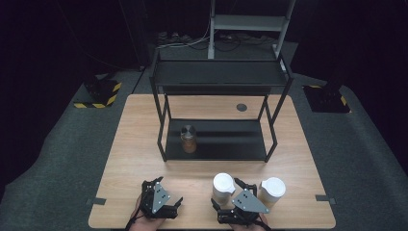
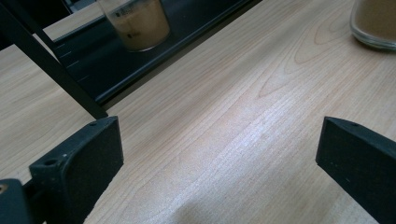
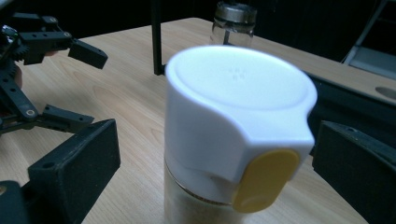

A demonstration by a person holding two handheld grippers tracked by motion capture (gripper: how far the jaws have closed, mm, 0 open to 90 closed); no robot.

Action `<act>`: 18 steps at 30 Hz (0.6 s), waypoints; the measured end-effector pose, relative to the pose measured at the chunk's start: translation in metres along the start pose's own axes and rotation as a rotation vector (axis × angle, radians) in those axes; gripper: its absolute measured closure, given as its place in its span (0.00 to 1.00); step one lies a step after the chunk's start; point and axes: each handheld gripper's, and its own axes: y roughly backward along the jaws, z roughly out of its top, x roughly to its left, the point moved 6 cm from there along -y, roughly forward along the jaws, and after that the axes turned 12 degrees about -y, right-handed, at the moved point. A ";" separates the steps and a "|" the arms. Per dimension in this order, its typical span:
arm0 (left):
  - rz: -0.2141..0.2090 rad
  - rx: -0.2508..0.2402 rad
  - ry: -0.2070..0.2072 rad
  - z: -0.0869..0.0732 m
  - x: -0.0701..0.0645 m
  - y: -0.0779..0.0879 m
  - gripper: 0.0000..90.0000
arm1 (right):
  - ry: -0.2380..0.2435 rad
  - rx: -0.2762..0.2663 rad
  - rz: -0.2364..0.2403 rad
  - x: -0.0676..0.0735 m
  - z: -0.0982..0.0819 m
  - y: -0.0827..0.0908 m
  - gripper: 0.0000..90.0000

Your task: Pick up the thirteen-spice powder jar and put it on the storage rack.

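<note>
right gripper (image 3: 215, 154) with fingers spread wide around an upright white-capped, yellow-tabbed glass jar of tan powder (image 3: 233, 135), likely weighty, rigid and slippery—best gripped low on the glass; left gripper (image 2: 219, 158) fingers likewise open.

The tabletop (image 1: 144, 144) is pale wood grain, smooth with a soft sheen. The rack (image 1: 216, 72) looks like matt black metal. The nearest jar (image 3: 233, 135) has clear glass under a smooth white plastic lid with a glossy yellow tab (image 3: 265, 179). The jaws are matt black, slightly grainy plastic.
</note>
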 end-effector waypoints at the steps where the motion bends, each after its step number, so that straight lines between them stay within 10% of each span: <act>1: 0.000 0.000 -0.001 0.000 0.000 0.000 0.01 | -0.011 0.002 0.001 -0.001 -0.001 -0.001 0.01; 18: -0.005 -0.002 0.000 0.000 0.001 0.000 0.01 | -0.043 -0.003 0.037 -0.013 -0.013 -0.008 0.24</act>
